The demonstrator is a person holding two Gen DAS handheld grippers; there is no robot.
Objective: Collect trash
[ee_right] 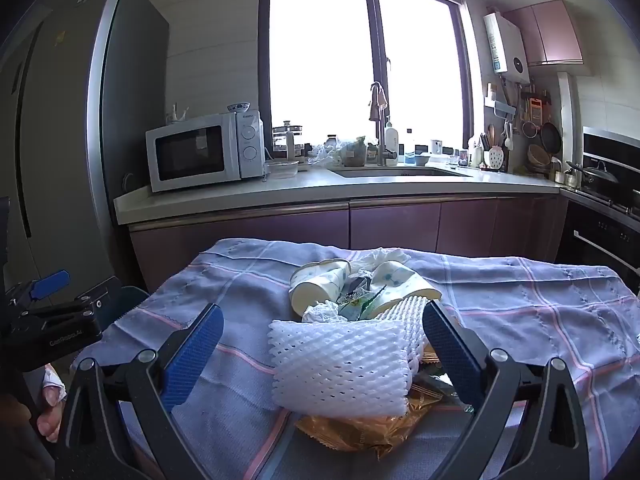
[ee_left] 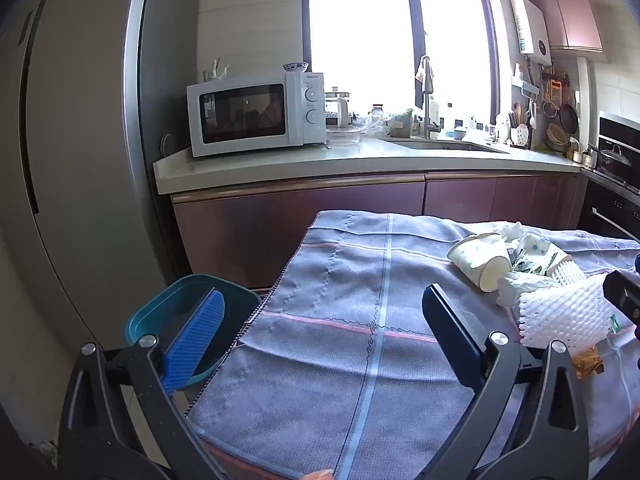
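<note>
Left wrist view
- Left hand-held gripper (ee_left: 324, 312): jaws spread wide, nothing between them, hanging over bare cloth.
- Cloth (ee_left: 340, 280): grey-blue with pink and pale blue stripes, covering the bench.
- Teal bin (ee_left: 160, 308): at 9 o'clock from the left finger, just off the cloth's edge, partly hidden behind that finger.
- Trash pile: at 3 o'clock; a paper cup (ee_left: 482, 260) lies on its side, mouth toward the camera.
- Foam net (ee_left: 564, 316): white, just beside the right finger, at the near end of the pile.
- Microwave (ee_left: 256, 112): at 12 o'clock on the far kitchen counter, next to the fridge (ee_left: 72, 140).

Right wrist view
- Right hand-held gripper (ee_right: 322, 340): jaws wide apart, pads not pressing anything.
- Foam net (ee_right: 340, 364): lies between the two fingers; whether the right finger touches it I cannot tell.
- Gold wrapper (ee_right: 360, 428): under the net, at 6 o'clock from it.
- Paper cups (ee_right: 320, 284): two lying tipped over at 12 o'clock from the net, crumpled tissue and packets among them.
- Left hand-held gripper (ee_right: 52, 316): seen at 9 o'clock by the frame's edge.
- Sink (ee_right: 400, 172): on the far counter below the window.
</note>
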